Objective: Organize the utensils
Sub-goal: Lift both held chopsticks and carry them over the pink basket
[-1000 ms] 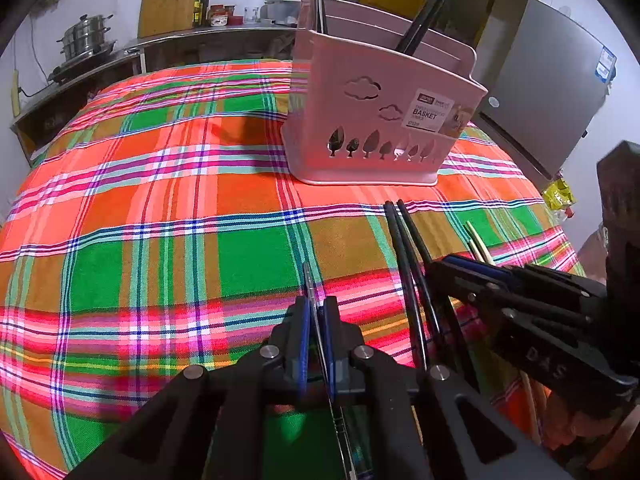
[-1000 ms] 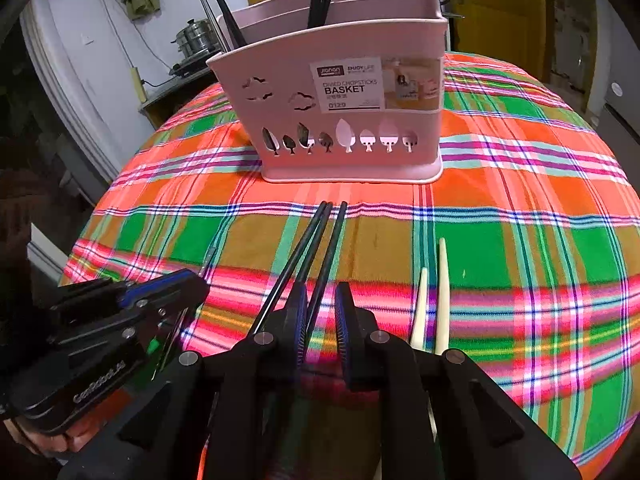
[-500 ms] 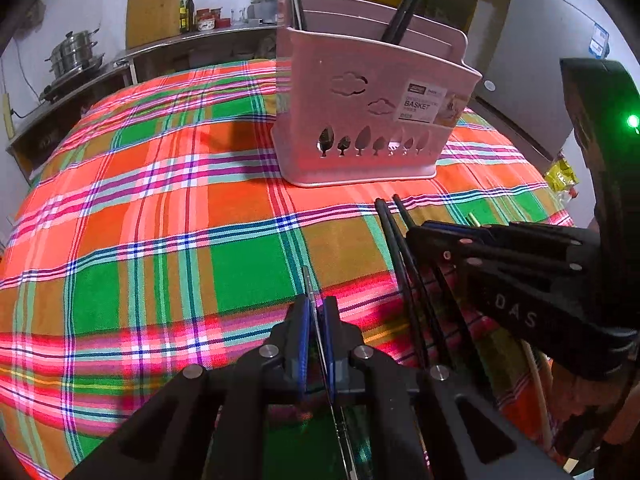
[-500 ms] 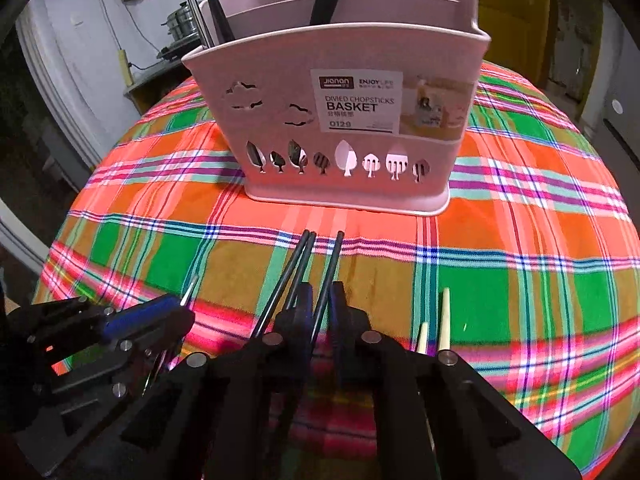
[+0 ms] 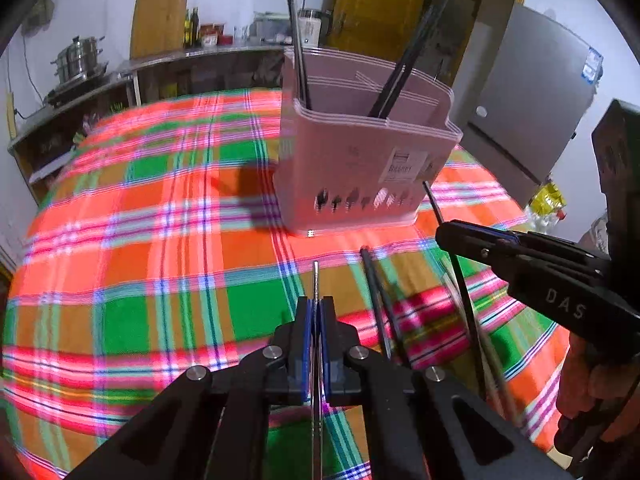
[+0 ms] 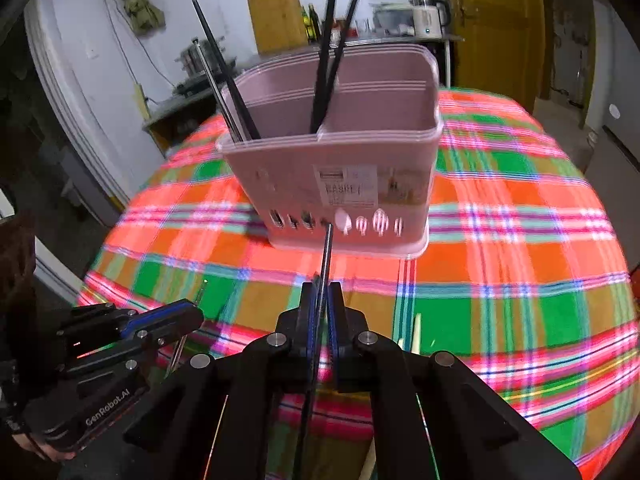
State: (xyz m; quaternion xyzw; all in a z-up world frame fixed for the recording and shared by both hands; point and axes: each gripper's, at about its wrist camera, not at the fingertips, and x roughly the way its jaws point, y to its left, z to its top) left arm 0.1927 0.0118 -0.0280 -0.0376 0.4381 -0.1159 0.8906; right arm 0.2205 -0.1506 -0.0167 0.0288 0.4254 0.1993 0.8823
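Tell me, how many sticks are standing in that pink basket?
4. A black stick and a silver stick lean at the left end of the basket; two more black ones stand near its middle. Shorter ones may be hidden inside.

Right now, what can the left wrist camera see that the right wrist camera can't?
Only the left wrist view shows the grey fridge and two black chopsticks lying on the cloth. Only the right wrist view shows the pale chopsticks on the cloth and the white kettle. Both show the pink basket with chopsticks standing in it, the plaid tablecloth, and the left gripper and right gripper, each shut on one thin stick.
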